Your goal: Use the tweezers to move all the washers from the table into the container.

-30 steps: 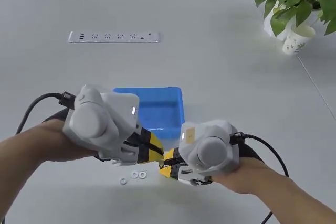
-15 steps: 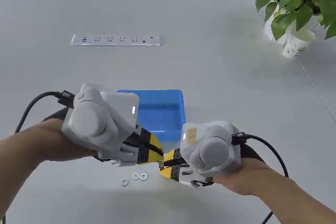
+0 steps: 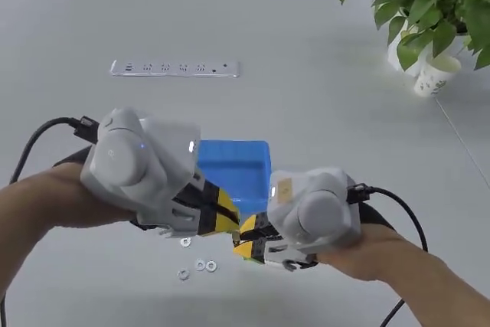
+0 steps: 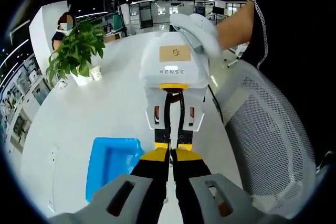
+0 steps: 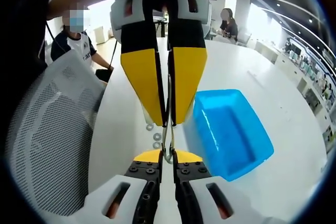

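Though the head view hides their grip, left tongs [image 5: 168, 123] and right tongs [image 5: 168, 157] clamp tweezers [image 5: 167, 142].

Two hand-held units, pale grey housings, black-and-yellow tongs.
Left tongs [image 3: 228, 218]: yellow pads on black arms; the bulbous grey-white housing behind them has a small lit indicator and a black cable at its rear. Right tongs [image 3: 243, 241]: same build, with a tan label printed with a logo and lettering on the housing top, black screw-headed blocks on slotted grey carriers behind the pads, and a black cable at the rear.
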Available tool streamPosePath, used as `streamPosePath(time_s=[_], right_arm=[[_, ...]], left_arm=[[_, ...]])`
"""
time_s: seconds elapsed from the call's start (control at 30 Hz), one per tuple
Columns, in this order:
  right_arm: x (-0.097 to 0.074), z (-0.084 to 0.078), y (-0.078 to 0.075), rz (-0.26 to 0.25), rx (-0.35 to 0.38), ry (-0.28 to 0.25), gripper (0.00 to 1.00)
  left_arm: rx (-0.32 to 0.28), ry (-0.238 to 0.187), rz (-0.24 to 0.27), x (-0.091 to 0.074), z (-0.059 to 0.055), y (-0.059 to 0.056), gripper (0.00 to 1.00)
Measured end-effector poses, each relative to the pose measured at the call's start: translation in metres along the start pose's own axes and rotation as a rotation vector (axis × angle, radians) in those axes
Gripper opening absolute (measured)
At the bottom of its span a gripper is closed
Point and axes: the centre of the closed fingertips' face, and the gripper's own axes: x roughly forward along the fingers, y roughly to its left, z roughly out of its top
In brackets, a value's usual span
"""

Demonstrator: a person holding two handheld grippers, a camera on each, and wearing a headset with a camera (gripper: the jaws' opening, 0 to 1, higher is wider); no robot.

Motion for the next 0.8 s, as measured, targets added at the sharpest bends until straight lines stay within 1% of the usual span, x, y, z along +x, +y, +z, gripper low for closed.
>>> streamPosePath(time_s=[0.13,0.37,0.57,0.8], right_arm=[[-0.005,0.006,-0.004,-0.006,-0.012,-0.004,0.09],[-0.012,0.012,-0.013,-0.017,-0.022,-0.011,0.09],[-0.017,0.017,-0.024,-0.029,-0.029,-0.015,0.09],[-0.021,0.023,-0.042,-0.047,-0.039,-0.019,0.09]], left_arm=[[-0.003,0.003,0.004,-0.006,0.005,0.005,0.06],[0.009,0.009,0.012,-0.01,0.013,0.011,0.06],[0.024,0.013,0.021,-0.014,0.018,0.022,0.06],[0.037,0.013,0.034,-0.018,0.024,0.036,0.06]])
